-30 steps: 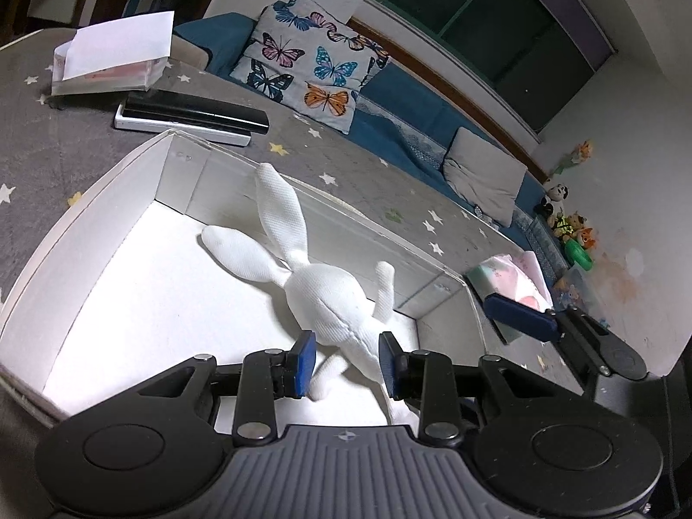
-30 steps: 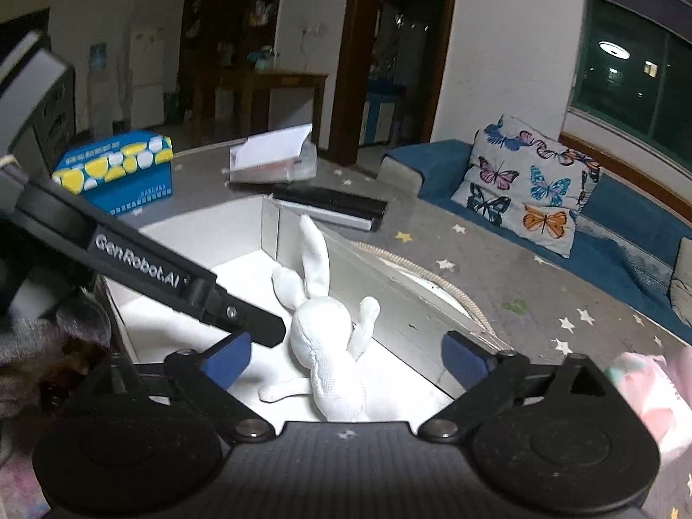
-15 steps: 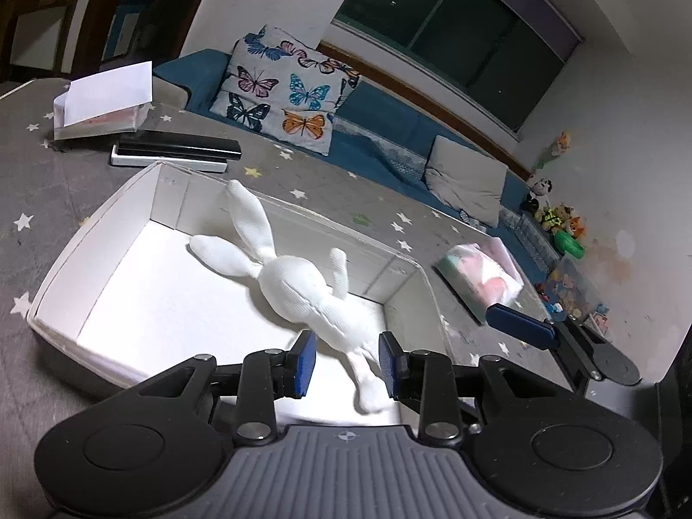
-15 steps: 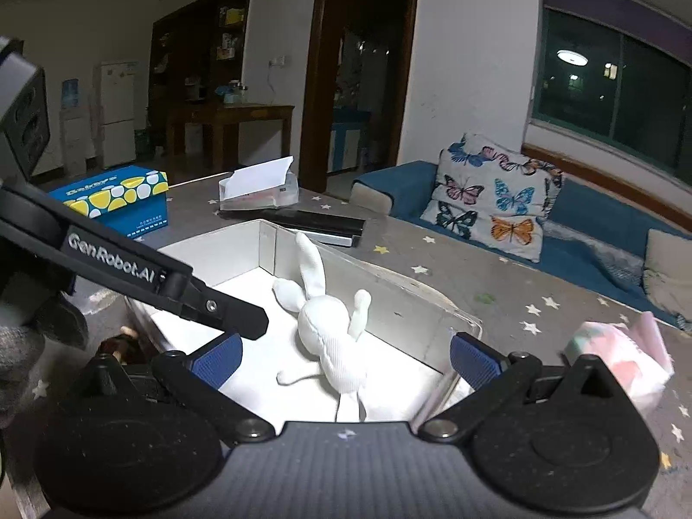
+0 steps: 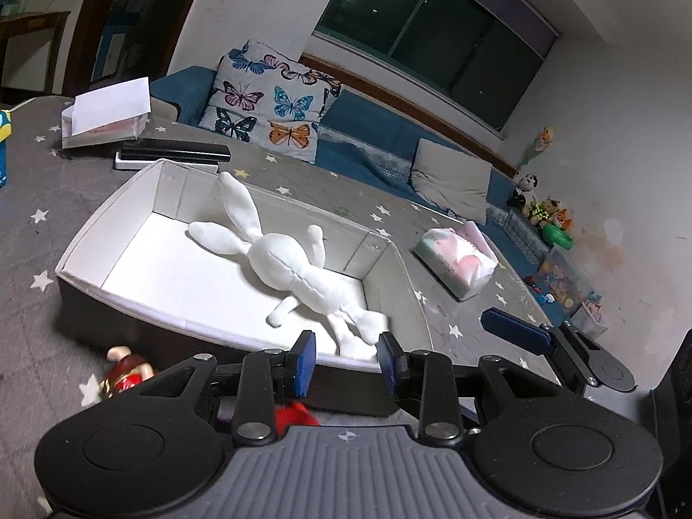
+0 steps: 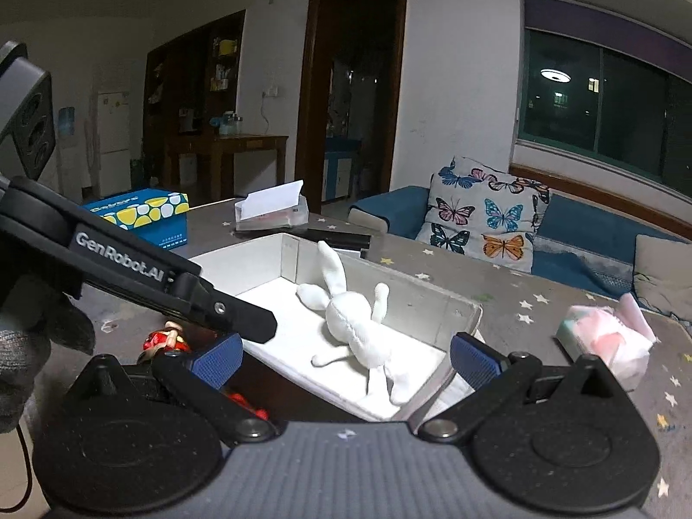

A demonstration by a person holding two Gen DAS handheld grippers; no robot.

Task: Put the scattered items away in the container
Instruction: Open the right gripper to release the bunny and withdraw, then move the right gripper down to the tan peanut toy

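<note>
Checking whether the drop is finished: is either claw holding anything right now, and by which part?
Nothing is held. The white plush rabbit lies loose in the box; the left claw is shut on nothing, and the right claw is open.

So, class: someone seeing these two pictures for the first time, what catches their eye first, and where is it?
The white cloth rabbit lying stretched out inside the white box on the grey star-patterned table. Next, the butterfly cushion on the blue sofa behind, and a small red figure on the table outside the box's near wall.
</note>
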